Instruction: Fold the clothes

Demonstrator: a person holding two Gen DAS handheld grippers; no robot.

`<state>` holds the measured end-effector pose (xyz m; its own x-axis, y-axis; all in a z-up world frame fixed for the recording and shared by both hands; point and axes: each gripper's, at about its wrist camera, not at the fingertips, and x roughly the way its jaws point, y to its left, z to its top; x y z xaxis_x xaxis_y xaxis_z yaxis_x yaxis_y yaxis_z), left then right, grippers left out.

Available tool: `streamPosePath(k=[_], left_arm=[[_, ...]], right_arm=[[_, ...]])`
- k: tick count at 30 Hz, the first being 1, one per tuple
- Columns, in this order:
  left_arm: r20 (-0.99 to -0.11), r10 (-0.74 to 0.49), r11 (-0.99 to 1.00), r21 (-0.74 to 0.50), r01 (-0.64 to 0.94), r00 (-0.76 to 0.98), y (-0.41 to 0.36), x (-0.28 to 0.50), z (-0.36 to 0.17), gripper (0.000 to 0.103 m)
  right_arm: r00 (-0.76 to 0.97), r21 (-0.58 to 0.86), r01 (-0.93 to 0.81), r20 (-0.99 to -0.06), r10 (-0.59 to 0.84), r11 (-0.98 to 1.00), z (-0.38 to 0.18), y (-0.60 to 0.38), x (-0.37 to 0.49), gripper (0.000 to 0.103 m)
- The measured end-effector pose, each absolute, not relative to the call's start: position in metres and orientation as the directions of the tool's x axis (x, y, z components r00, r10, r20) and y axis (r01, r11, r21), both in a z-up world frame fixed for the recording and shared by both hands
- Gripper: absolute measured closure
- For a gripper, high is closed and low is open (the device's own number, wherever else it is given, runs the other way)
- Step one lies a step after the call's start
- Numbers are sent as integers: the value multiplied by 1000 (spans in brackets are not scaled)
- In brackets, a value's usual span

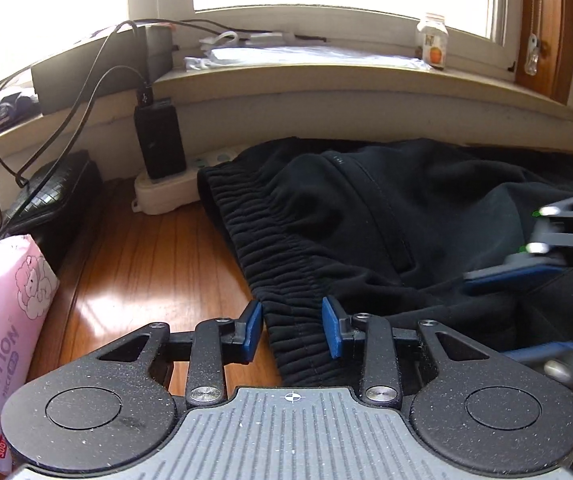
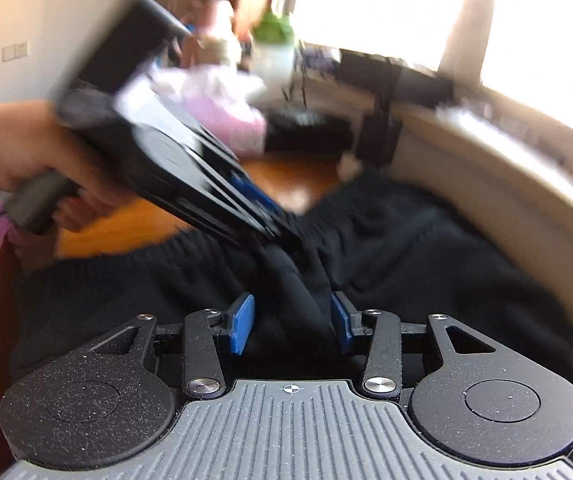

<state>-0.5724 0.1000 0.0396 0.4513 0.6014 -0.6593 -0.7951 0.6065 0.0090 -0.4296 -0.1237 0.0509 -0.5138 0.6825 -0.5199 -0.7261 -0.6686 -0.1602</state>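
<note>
The black trousers lie on the desk below the windowsill, their waistband running away from the left claw, clamped on it; the right claw pinches a fold alongside.

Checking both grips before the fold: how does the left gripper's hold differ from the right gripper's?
The left gripper pinches the ribbed waistband at the edge of the black trousers, beside the bare wooden table; the right gripper pinches a smooth raised fold further into the garment. Fabric runs flat through the left gripper but bunches into a ridge in the right gripper. Shared: both have blue pads and hold the same trousers.
</note>
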Motion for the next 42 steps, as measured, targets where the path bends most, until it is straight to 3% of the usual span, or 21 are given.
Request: streamPosePath(k=[5, 11, 14, 20, 24, 27, 32, 35, 39, 42], left_arm=[[-653, 598, 599, -22, -800, 465, 101, -577, 38, 67], [-665, 603, 616, 35, -787, 442, 100, -571, 40, 66], [-681, 587, 624, 36, -781, 438, 103, -569, 42, 65], [-698, 584, 623, 59, -780, 414, 104, -564, 43, 65], [-704, 582, 618, 57, -784, 408, 104, -564, 44, 65], [-705, 583, 614, 58, -787, 403, 103, -563, 44, 65], [-717, 575, 610, 55, -790, 394, 105, -563, 47, 65], [-728, 562, 605, 37, -795, 394, 104, -566, 49, 65], [-721, 563, 590, 9, -807, 403, 100, -573, 54, 62], [-697, 598, 566, 18, -824, 396, 96, -580, 58, 61]], right_arm=[[-632, -113, -634, -494, 597, -765, 58, -174, -463, 53], [-636, -220, -563, -501, 587, -797, 28, -222, -513, 43], [-606, -318, -551, -483, 632, -771, 8, -239, -529, 32], [-506, -646, -470, -360, 783, -601, -43, -269, -560, 18], [-441, -776, -421, -278, 853, -470, -71, -275, -574, 17], [-439, -793, -426, -239, 866, -435, -74, -280, -573, 29], [-495, -690, -489, -284, 821, -534, -46, -282, -551, 58], [-529, -612, -520, -316, 787, -595, -24, -281, -540, 68], [-572, -544, -524, -347, 744, -656, -3, -282, -527, 71], [-623, -472, -510, -373, 687, -719, 22, -282, -512, 81]])
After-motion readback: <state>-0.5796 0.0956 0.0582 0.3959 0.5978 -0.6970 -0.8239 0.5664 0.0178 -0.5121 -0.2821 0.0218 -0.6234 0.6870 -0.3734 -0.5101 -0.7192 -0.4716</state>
